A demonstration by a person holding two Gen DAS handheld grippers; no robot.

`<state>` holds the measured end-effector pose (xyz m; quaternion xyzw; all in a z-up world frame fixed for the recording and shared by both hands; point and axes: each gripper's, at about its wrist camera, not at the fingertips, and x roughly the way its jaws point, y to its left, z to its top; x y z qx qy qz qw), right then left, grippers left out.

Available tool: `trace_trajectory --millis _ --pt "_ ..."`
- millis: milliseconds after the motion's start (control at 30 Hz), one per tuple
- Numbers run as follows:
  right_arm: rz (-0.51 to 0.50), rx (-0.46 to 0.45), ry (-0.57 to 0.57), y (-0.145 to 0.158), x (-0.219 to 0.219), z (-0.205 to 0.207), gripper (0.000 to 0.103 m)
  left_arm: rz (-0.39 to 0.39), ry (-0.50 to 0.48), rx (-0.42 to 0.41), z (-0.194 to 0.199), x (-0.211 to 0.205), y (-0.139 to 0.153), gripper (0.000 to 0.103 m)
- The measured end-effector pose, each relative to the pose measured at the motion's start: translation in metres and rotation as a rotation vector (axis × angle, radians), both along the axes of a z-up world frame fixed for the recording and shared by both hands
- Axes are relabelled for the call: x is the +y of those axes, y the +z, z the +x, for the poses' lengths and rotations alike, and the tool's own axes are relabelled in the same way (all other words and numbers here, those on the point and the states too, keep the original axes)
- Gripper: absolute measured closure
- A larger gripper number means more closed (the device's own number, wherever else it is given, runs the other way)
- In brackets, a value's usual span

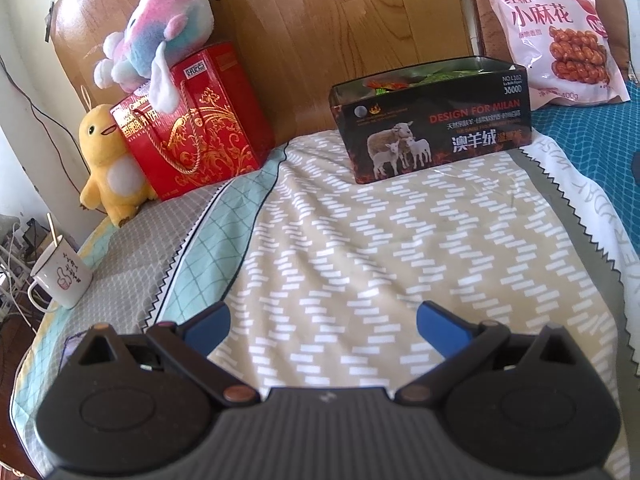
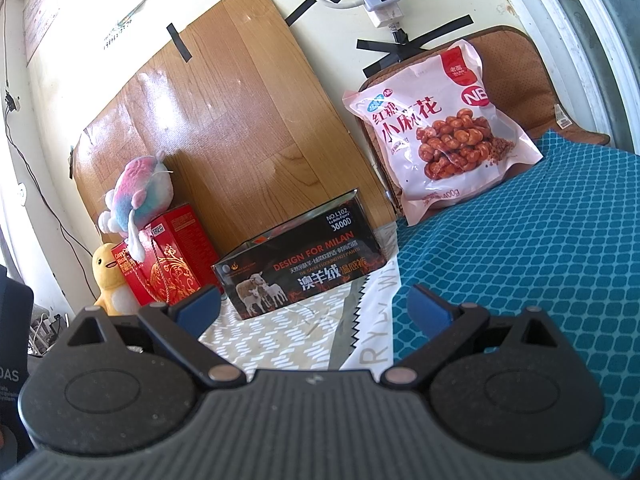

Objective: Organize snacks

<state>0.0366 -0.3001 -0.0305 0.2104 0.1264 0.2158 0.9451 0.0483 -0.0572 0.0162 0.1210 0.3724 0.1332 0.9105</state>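
Observation:
A black open-topped box [image 1: 434, 128] printed with sheep stands on the bed against the wooden board, with green and orange snack packets showing inside it. The same box [image 2: 300, 264] appears in the right wrist view. A pink snack bag [image 1: 554, 32] leans upright on a brown cushion at the far right, also the pink bag [image 2: 436, 128]. My left gripper [image 1: 324, 326] is open over the beige patterned sheet, well short of the box, nothing between its blue fingers. My right gripper [image 2: 316, 306] is open too, held higher and empty.
A red gift box [image 1: 196, 128] stands at the left with a pastel plush toy [image 1: 160, 36] on top and a yellow plush duck [image 1: 108, 160] beside it. A white mug [image 1: 60, 280] sits at the bed's left edge. A teal blanket [image 2: 520, 240] covers the right side.

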Motion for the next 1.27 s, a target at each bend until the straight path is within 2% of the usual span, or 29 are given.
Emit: trace_trajectory --millis 200,900,1000,1167,1267 --pt "0.0 0.0 0.0 0.0 -0.0003 -0.0001 0.002 -0.03 -0.017 0.016 -0.0013 -0.0009 0.001 0.0" --pt "0.0 0.0 0.0 0.0 -0.0003 0.0001 0.002 -0.047 -0.034 0.04 0.0003 -0.0028 -0.0021 0.0" --pt "0.0 0.0 0.0 0.0 -0.0003 0.0001 0.002 -0.066 -0.037 0.05 0.0016 -0.0015 -0.0031 0.0" --pt "0.001 0.0 0.0 0.0001 0.0 0.0002 0.002 -0.145 -0.062 0.082 0.0044 0.0044 -0.0056 0.0" --pt "-0.001 0.0 0.0 0.0001 -0.0002 0.0 0.002 -0.15 -0.072 0.07 0.0036 0.0028 -0.0046 0.0"
